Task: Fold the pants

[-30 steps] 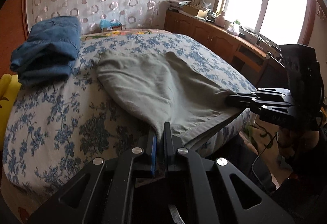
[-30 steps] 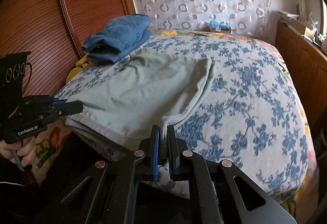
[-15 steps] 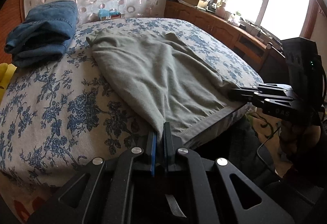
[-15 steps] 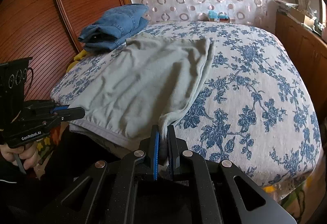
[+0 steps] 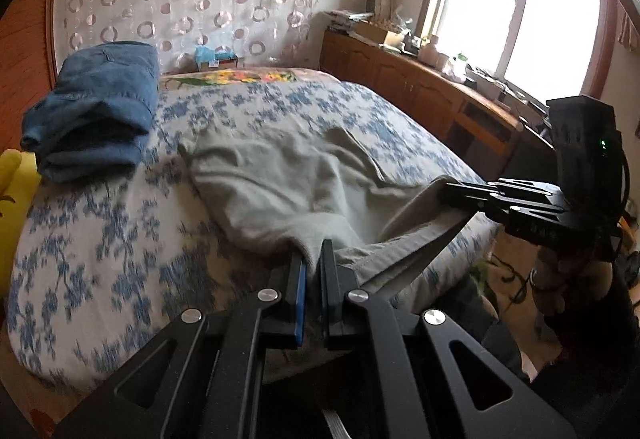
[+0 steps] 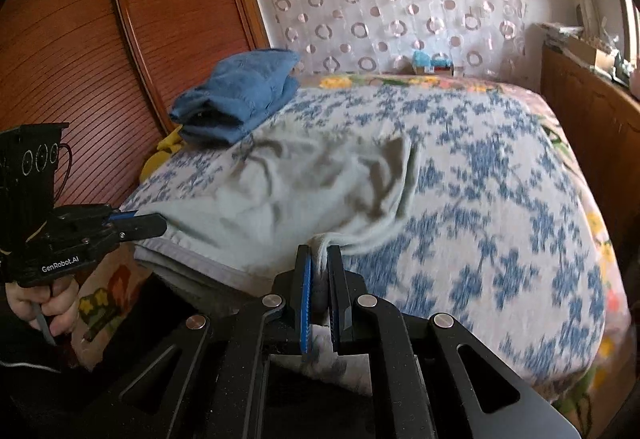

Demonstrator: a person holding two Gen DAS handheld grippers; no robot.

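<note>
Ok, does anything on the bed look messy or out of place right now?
Only the grey pants: they lie rumpled and creased across the floral bedspread, their near edge pinched up by the left gripper and right gripper. The folded blue jeans sit tidy near the headboard. Nothing looks spilled or damaged.

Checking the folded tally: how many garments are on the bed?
2: grey pants mid-bed, pinched by both grippers; folded blue jeans at the far corner by the wooden panel. Others may lie unseen.
</note>
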